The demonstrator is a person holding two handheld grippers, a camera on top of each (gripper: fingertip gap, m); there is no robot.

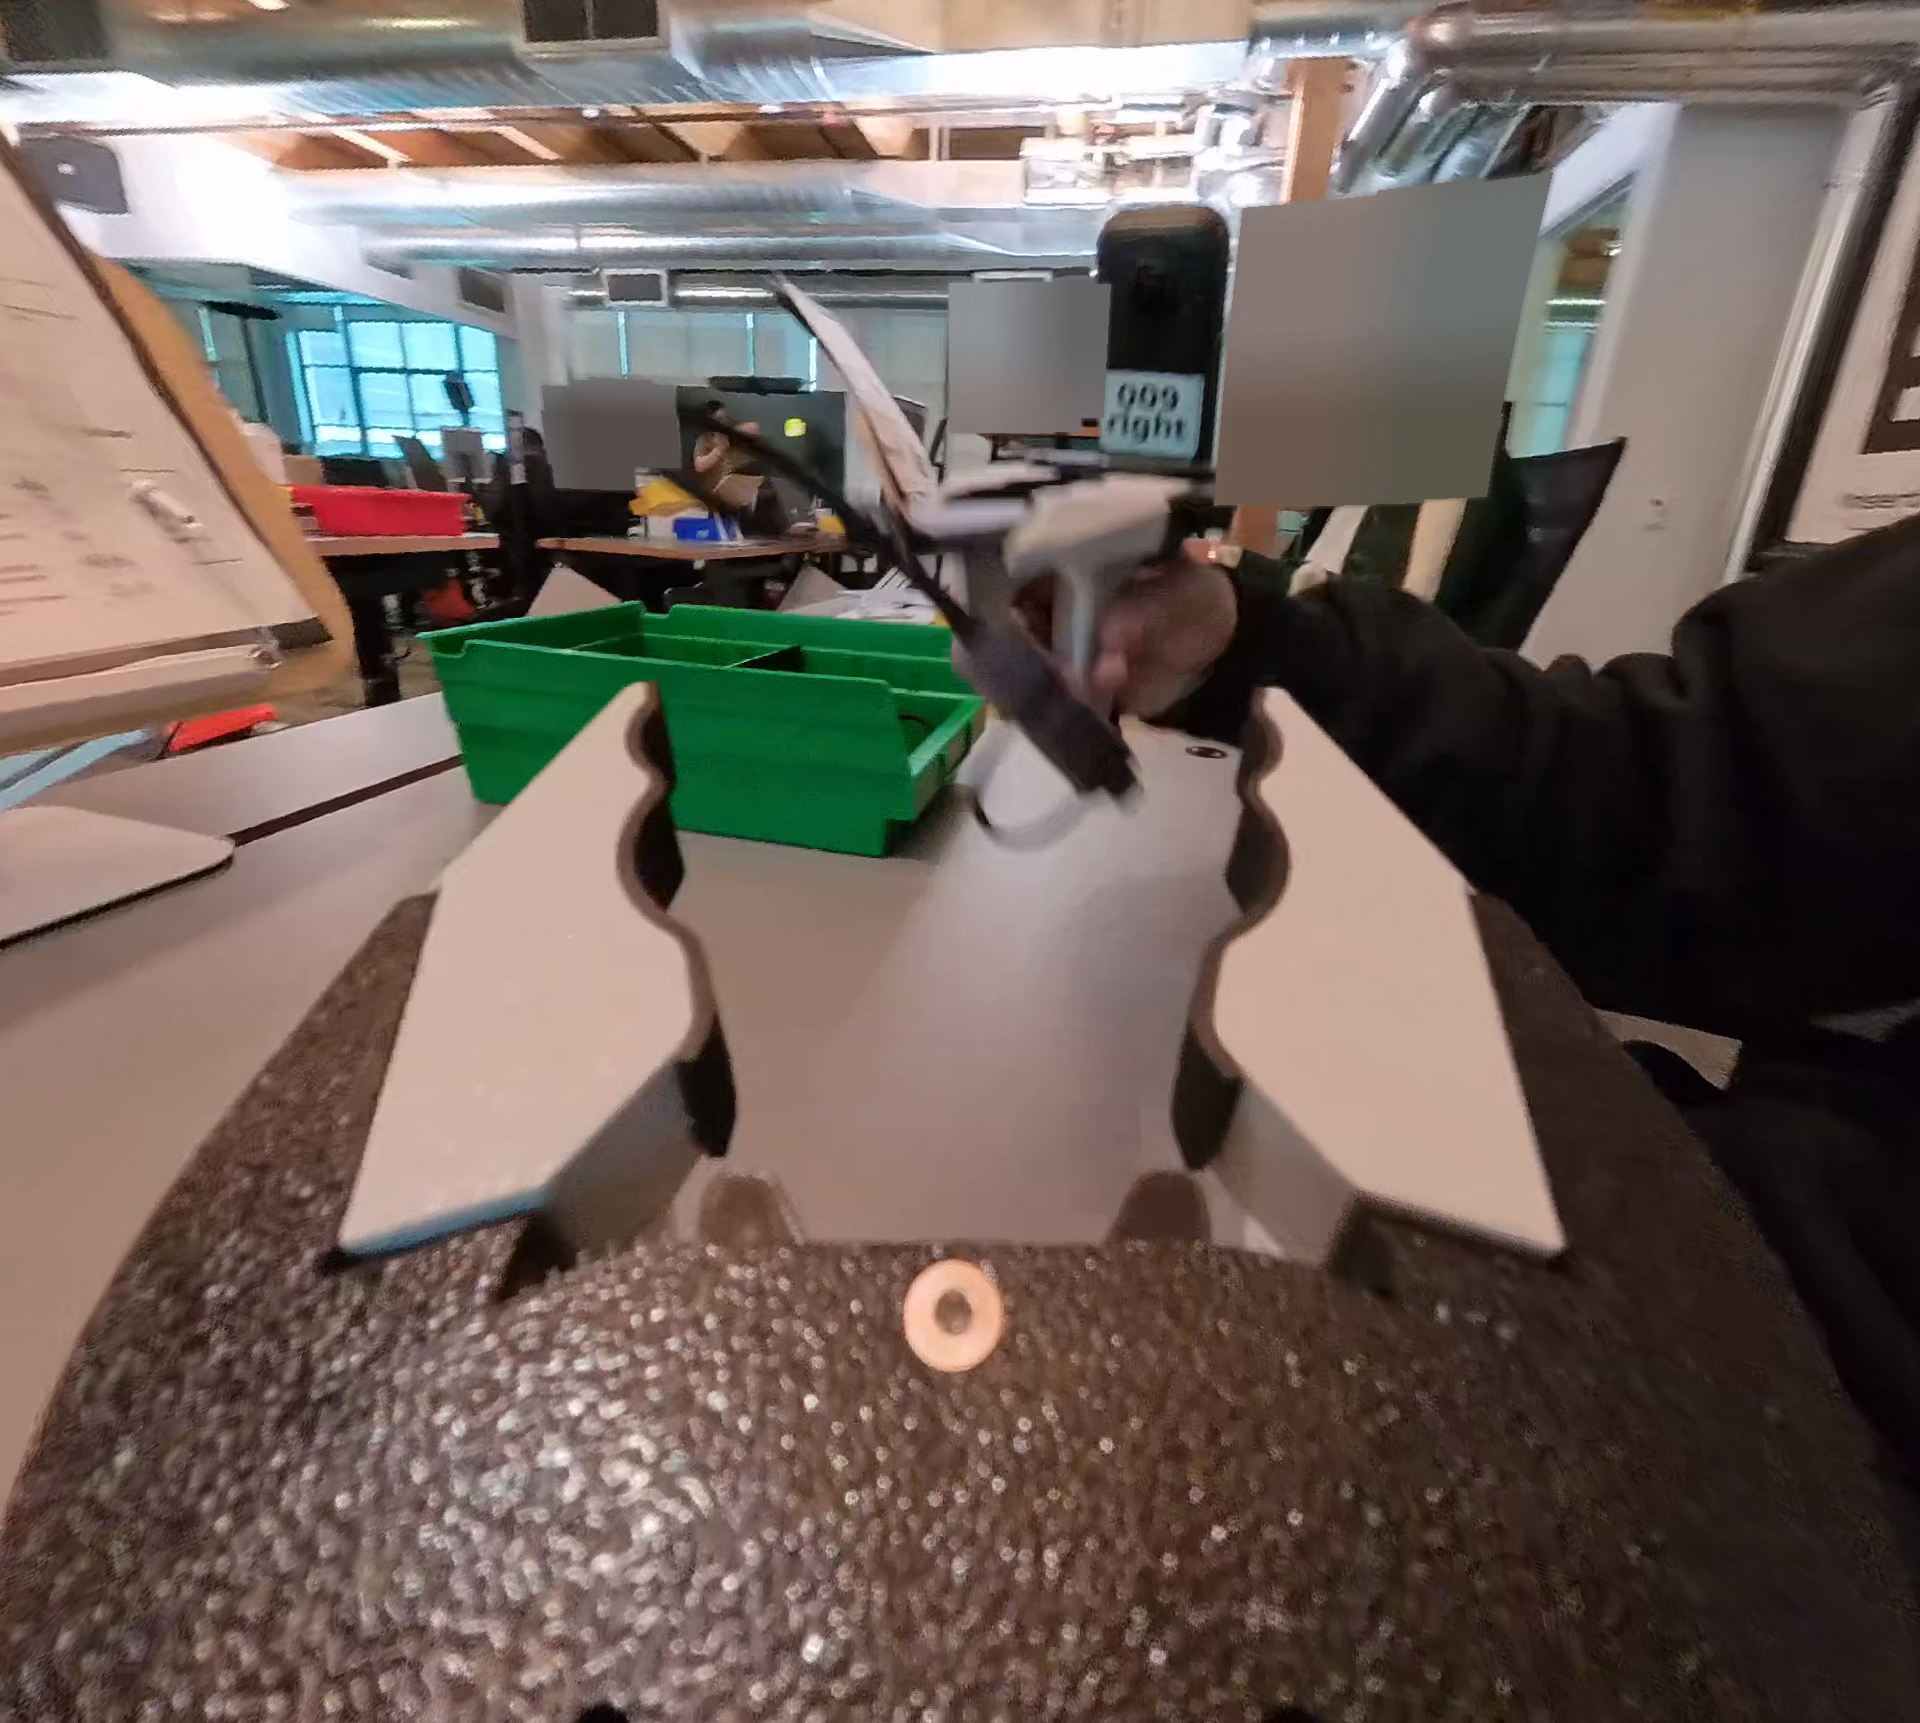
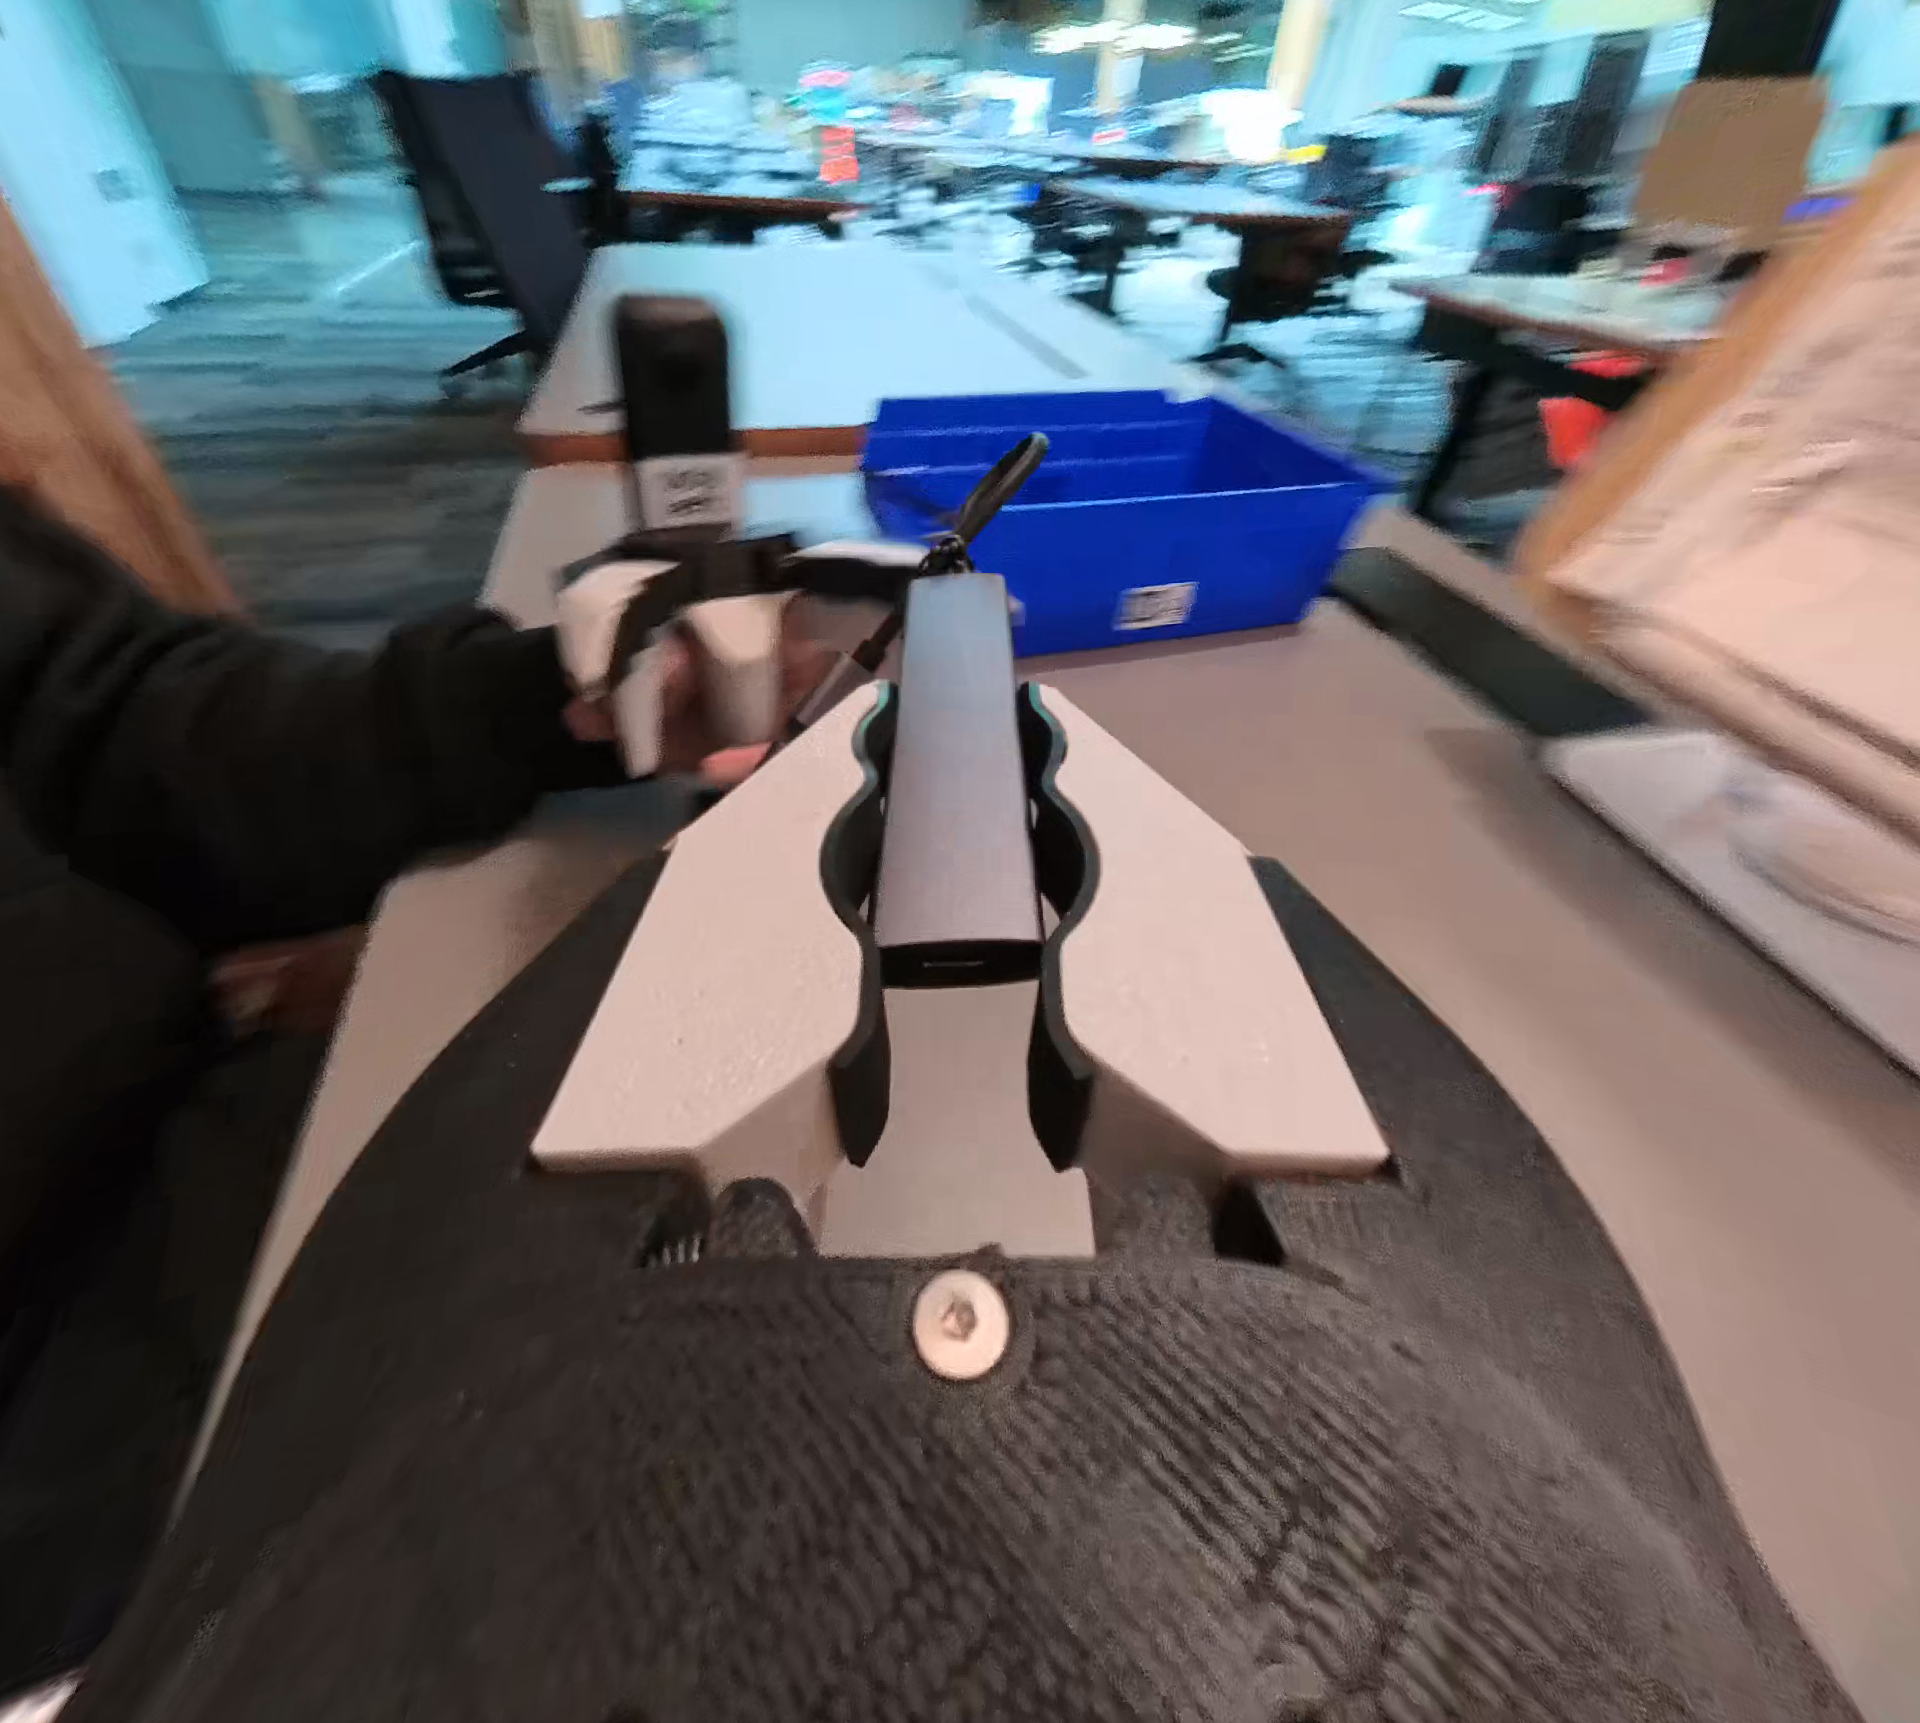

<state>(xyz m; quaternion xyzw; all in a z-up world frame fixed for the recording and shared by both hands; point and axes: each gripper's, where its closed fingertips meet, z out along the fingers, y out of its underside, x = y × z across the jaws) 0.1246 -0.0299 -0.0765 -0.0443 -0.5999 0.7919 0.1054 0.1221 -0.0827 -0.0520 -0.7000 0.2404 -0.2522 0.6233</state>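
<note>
Right gripper (image 2: 961,800) clamped on a slim grey adapter (image 2: 956,790); left gripper (image 1: 951,852) spread wide and empty above the table (image 1: 935,1029).

In the right wrist view, the two fingers are closed on the flat sides of the adapter, which lies lengthwise between them, its ported end toward the camera and its far end past the fingertips, where a short black cable (image 2: 982,499) loops upward. Beyond the tips sits a blue bin (image 2: 1195,530), and to the left of them the person's hand holds the other gripper. In the left wrist view, the fingers stand well apart with only bare tabletop between them. Ahead of the left finger (image 1: 561,946) sits a green bin (image 1: 727,717); ahead of the right finger, the right gripper hangs in the air with the adapter and cable, blurred.
</note>
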